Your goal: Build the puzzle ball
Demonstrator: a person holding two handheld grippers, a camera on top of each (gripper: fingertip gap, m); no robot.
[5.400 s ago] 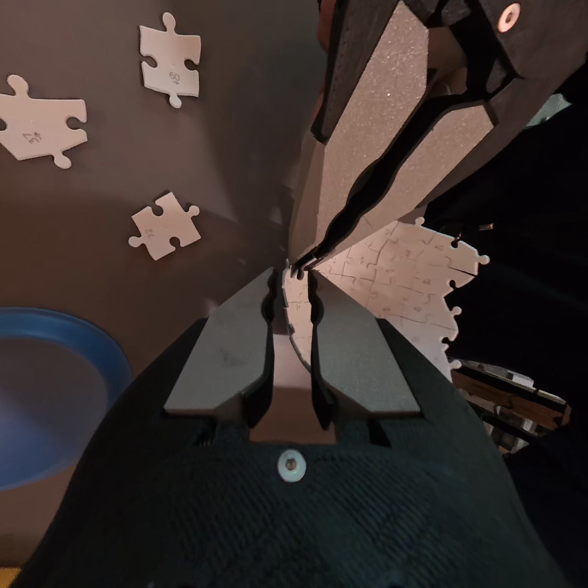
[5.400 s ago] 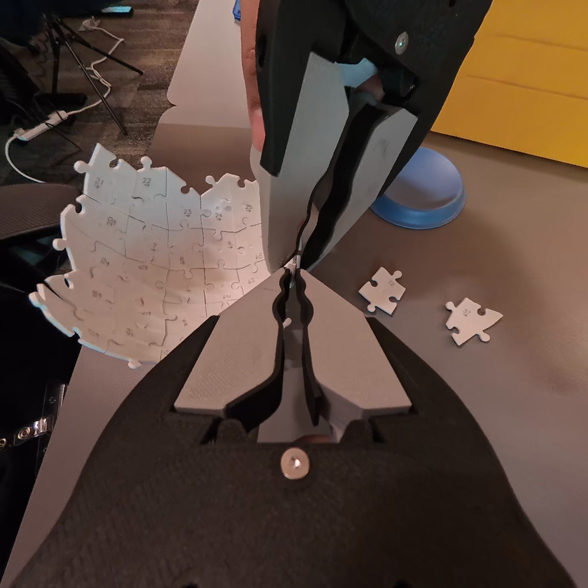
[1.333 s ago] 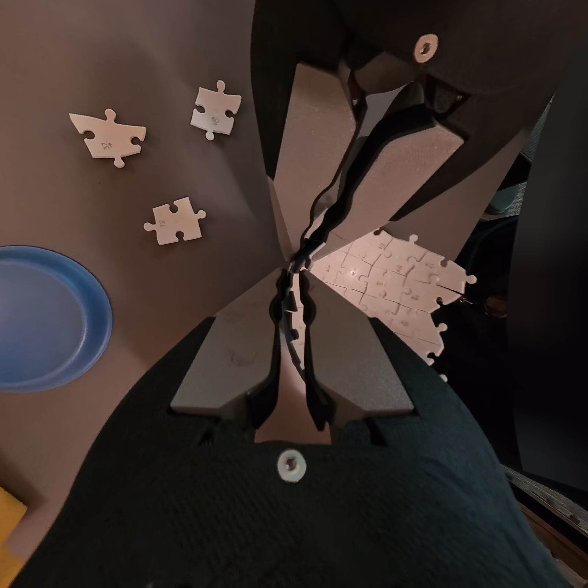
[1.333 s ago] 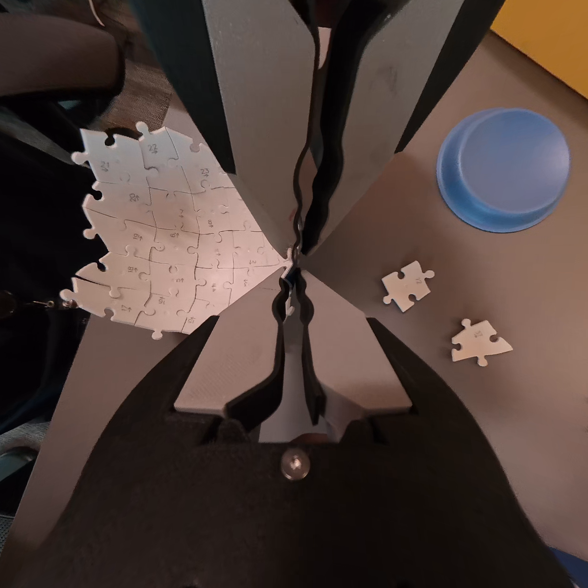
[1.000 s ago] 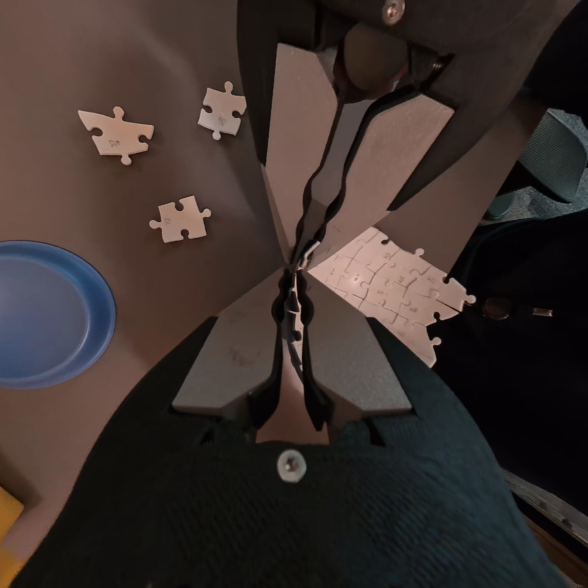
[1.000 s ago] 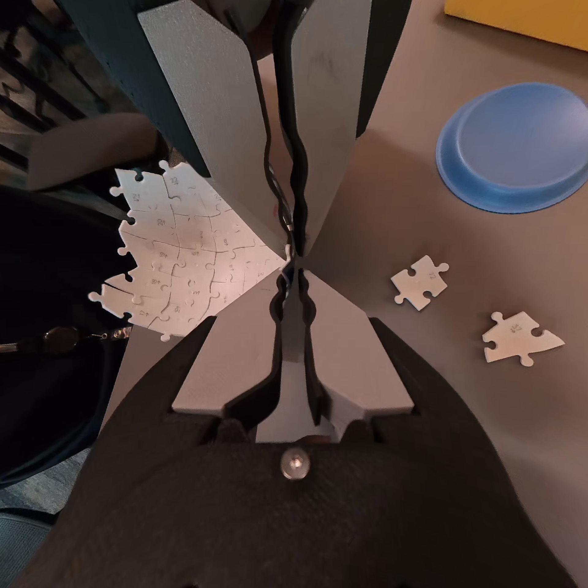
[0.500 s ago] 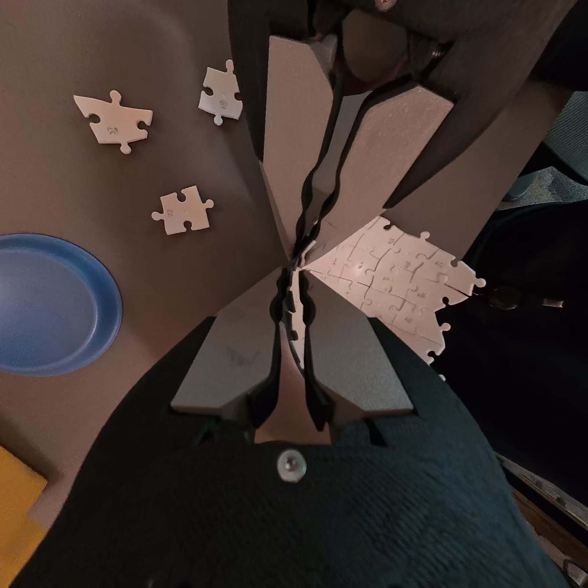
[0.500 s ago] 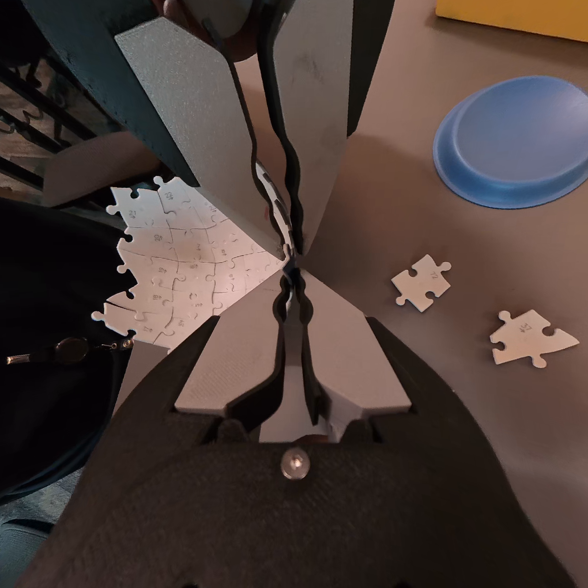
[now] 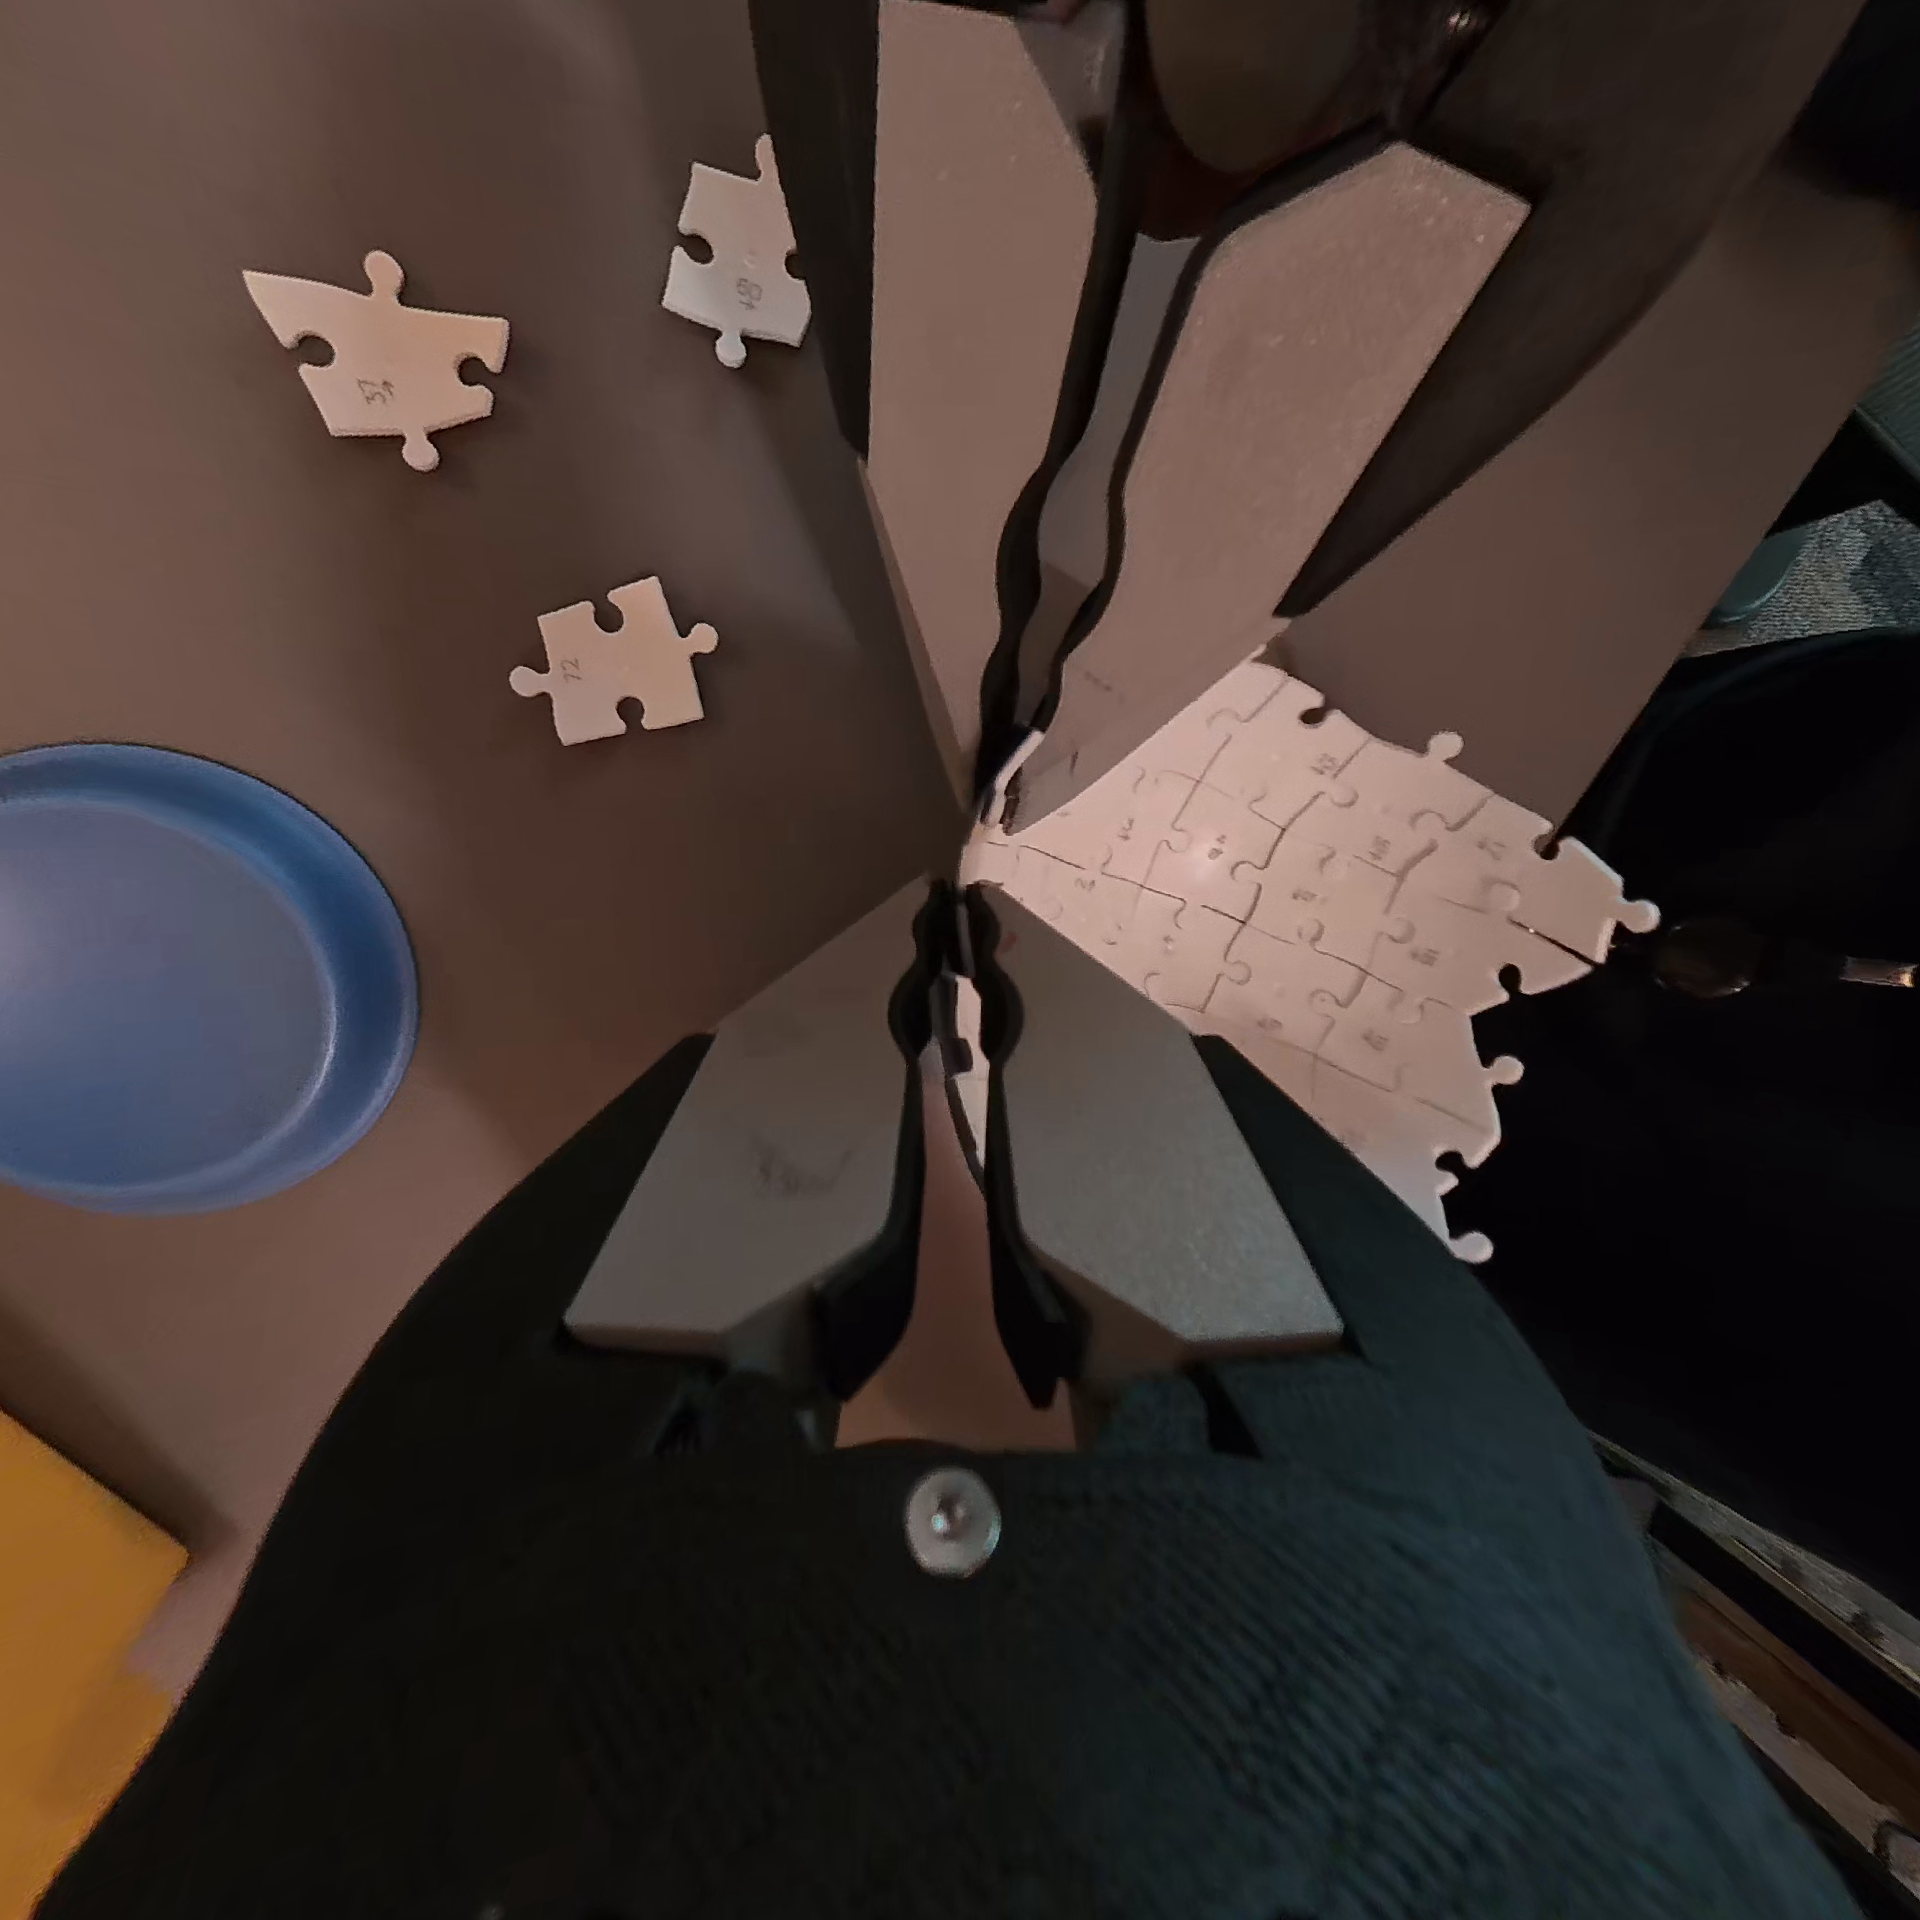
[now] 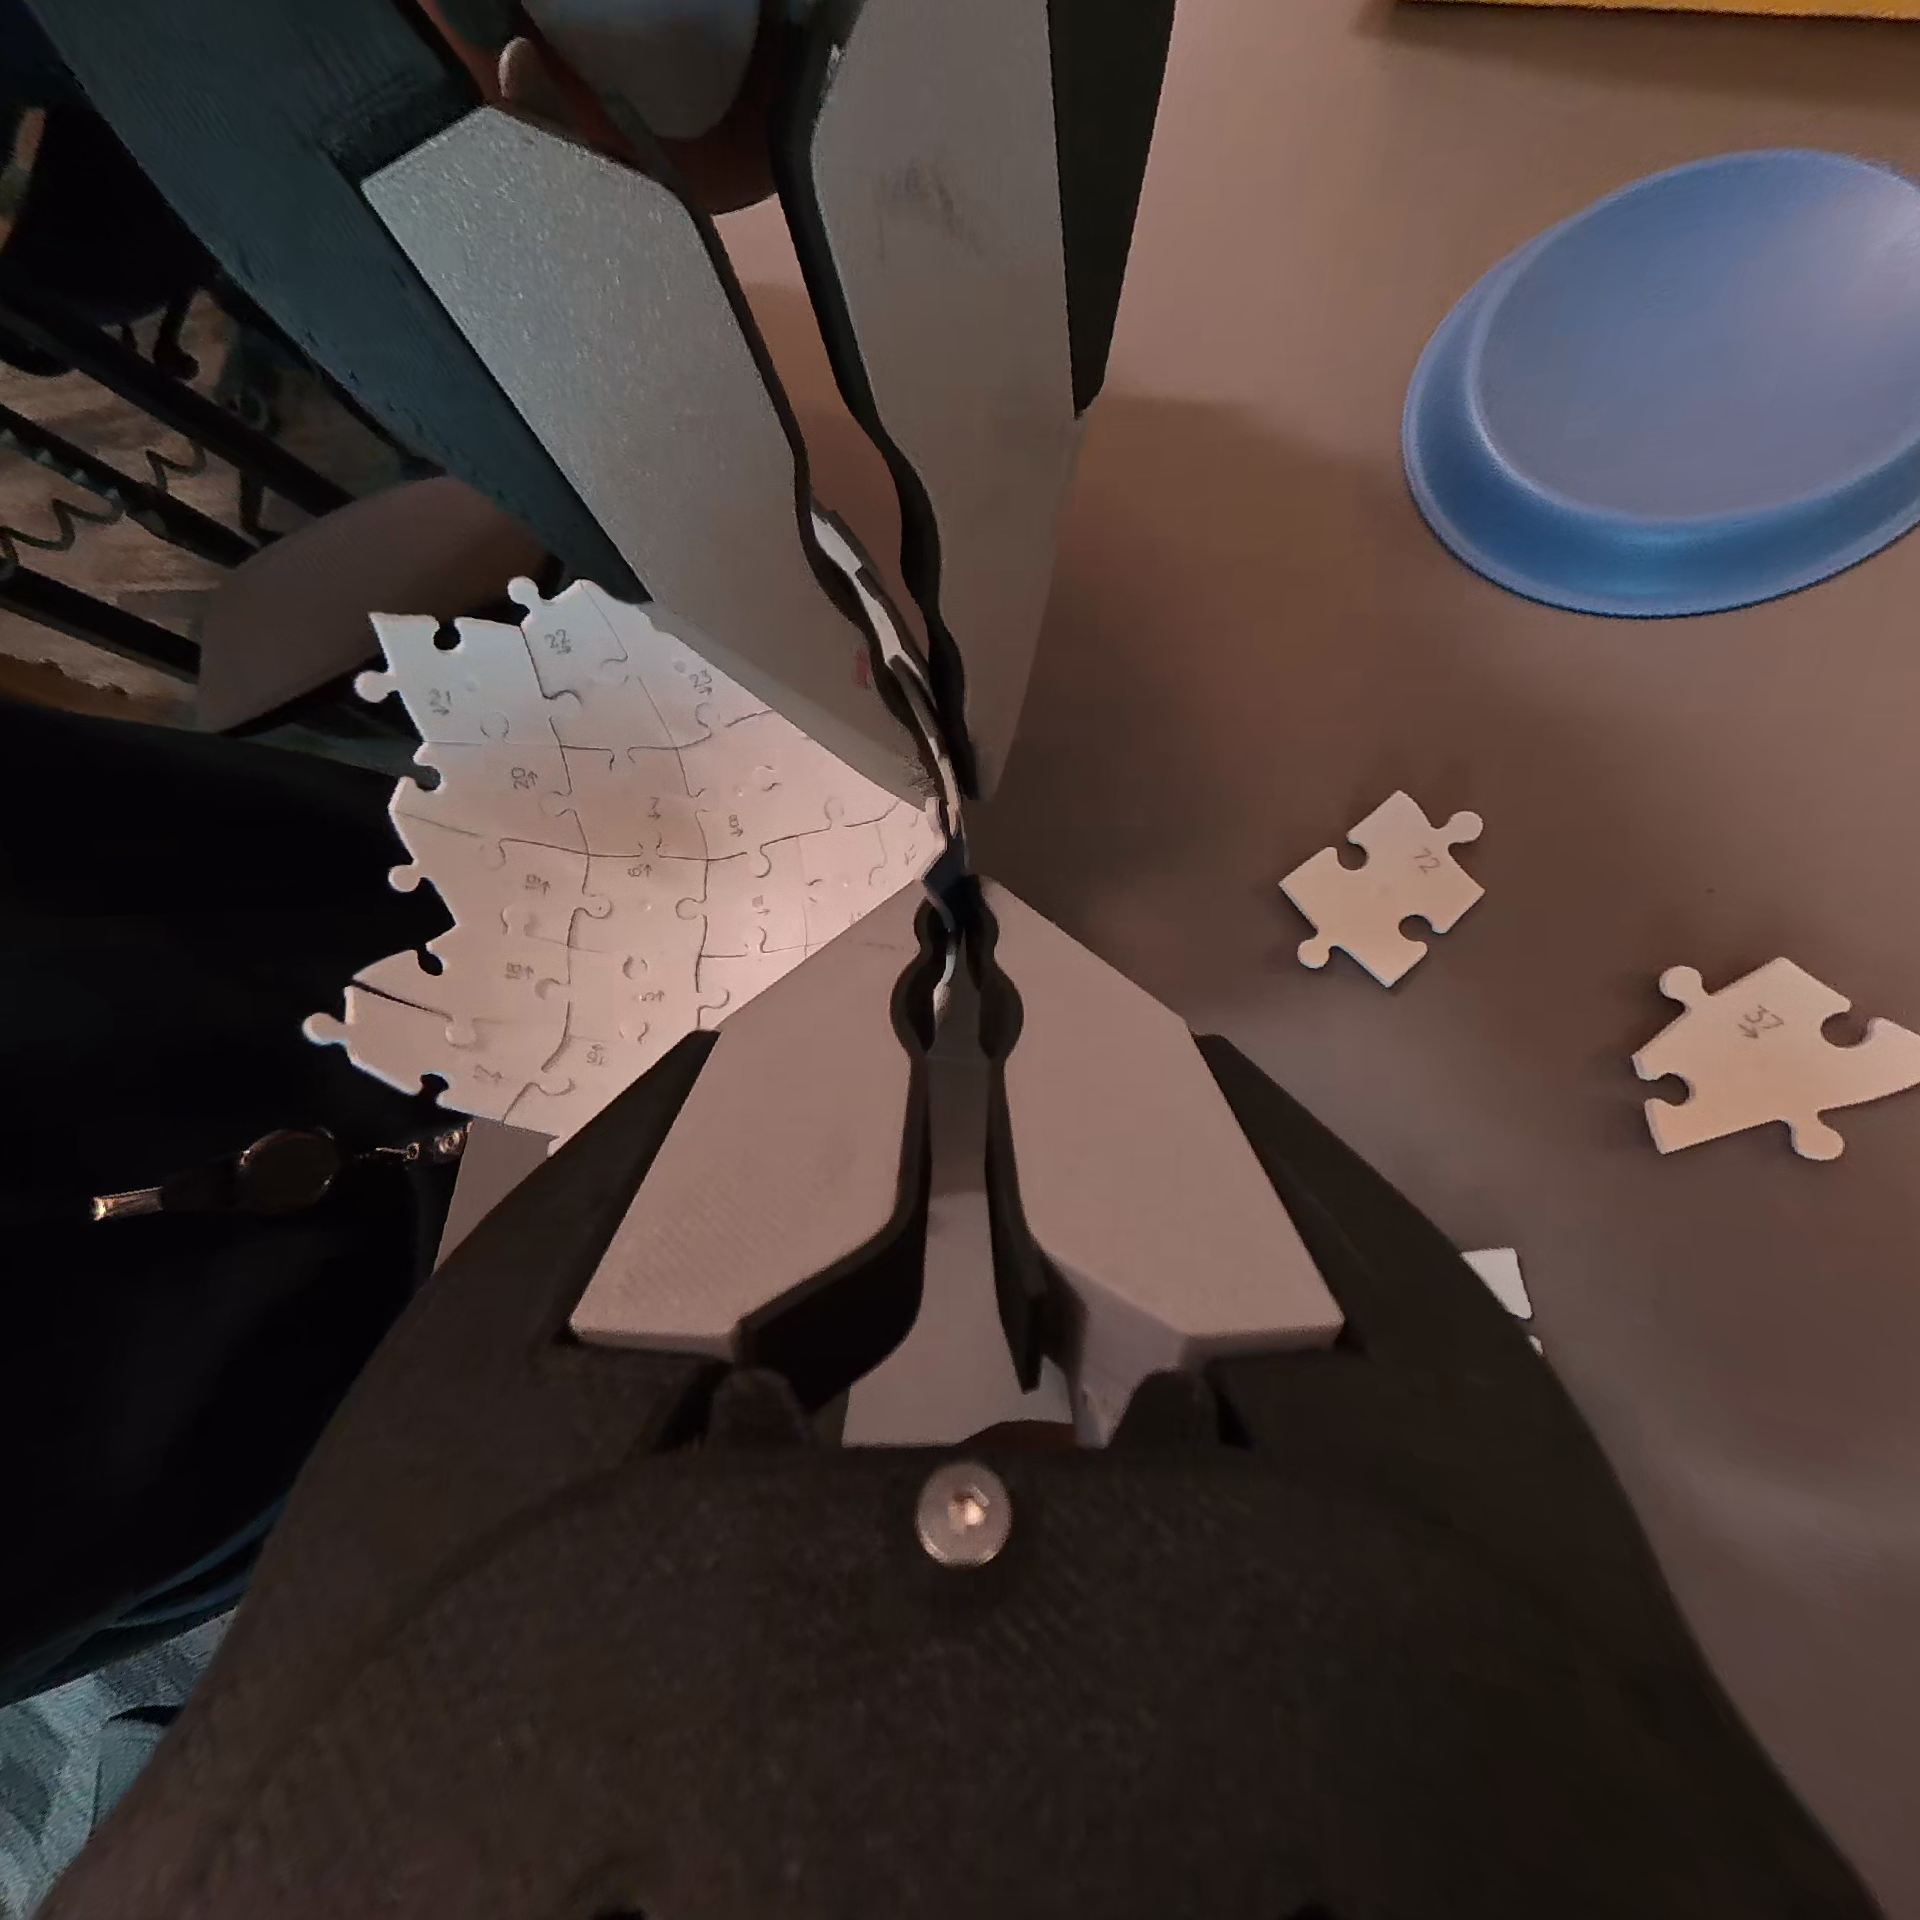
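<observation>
Puzzle ball partly built: a curved shell (image 9: 1299,894) hangs clamped at its edge between both grippers.
Left gripper (image 9: 951,925) and right gripper (image 10: 961,904) fingers closed on it; three loose pieces (image 9: 613,660) lie on the desk (image 9: 208,582).

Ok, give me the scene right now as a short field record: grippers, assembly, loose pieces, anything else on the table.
left gripper: shut on the assembled shell's edge
right gripper: shut on the same edge, fingers tip to tip with the left
assembled shell: curved white section, held above the table
loose pieces: three on the table: pointed piece, squarish piece, partly hidden piece
blue dish: on the table, empty
yellow object: table edge, kind unclear
</observation>
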